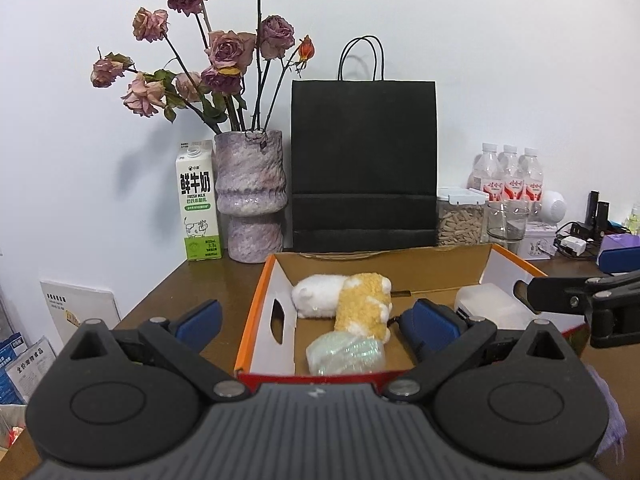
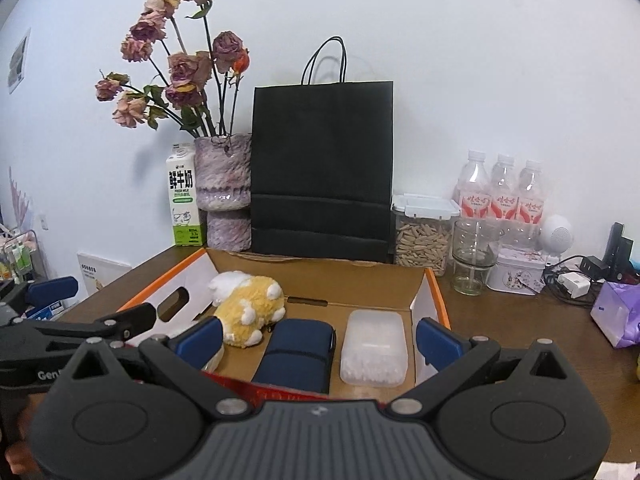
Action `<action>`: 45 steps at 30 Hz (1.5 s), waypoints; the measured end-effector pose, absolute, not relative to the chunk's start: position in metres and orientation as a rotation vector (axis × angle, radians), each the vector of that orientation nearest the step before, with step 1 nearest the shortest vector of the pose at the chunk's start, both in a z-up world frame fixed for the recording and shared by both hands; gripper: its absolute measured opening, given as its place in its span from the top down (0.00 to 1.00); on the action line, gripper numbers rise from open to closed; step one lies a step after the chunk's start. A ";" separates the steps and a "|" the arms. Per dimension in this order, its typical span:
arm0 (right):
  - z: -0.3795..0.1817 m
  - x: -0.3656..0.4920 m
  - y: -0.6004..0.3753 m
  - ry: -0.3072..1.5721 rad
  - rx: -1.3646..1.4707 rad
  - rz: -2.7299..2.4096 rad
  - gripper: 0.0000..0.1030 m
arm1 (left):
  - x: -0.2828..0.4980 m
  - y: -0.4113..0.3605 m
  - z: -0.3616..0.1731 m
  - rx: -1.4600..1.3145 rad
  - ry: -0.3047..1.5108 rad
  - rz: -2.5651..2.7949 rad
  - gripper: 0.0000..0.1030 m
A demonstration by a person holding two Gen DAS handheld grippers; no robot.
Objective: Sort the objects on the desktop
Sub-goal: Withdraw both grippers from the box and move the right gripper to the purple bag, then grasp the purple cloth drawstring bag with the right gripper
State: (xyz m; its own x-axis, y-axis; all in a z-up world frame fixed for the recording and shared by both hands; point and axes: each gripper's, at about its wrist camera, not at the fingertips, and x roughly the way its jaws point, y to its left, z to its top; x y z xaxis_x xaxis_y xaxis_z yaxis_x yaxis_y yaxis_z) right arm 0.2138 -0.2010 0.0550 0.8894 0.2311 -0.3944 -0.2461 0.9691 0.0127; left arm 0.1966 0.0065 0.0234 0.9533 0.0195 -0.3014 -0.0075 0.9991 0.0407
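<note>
An open cardboard box [image 1: 264, 304] with orange edges stands on the brown desk; it also shows in the right wrist view [image 2: 430, 300]. Inside lie a yellow-and-white plush toy [image 1: 362, 304] [image 2: 250, 312], a greenish wrapped bundle [image 1: 346, 354], a navy pouch [image 2: 296, 354] and a translucent plastic case [image 2: 374, 346] [image 1: 494, 306]. My left gripper [image 1: 316, 320] is open and empty, above the box's near edge. My right gripper [image 2: 320, 338] is open and empty, over the box's near edge.
Behind the box stand a black paper bag [image 1: 364, 164], a vase of dried roses [image 1: 250, 196], a milk carton [image 1: 198, 204], a jar of seeds [image 2: 422, 232], a glass jar [image 2: 472, 256], three water bottles [image 2: 500, 188], a tin [image 2: 518, 270], cables and a purple packet [image 2: 618, 312].
</note>
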 end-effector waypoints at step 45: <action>-0.022 0.139 -0.226 0.495 -0.076 0.241 0.00 | 0.148 0.018 -0.017 0.071 0.421 -0.031 0.00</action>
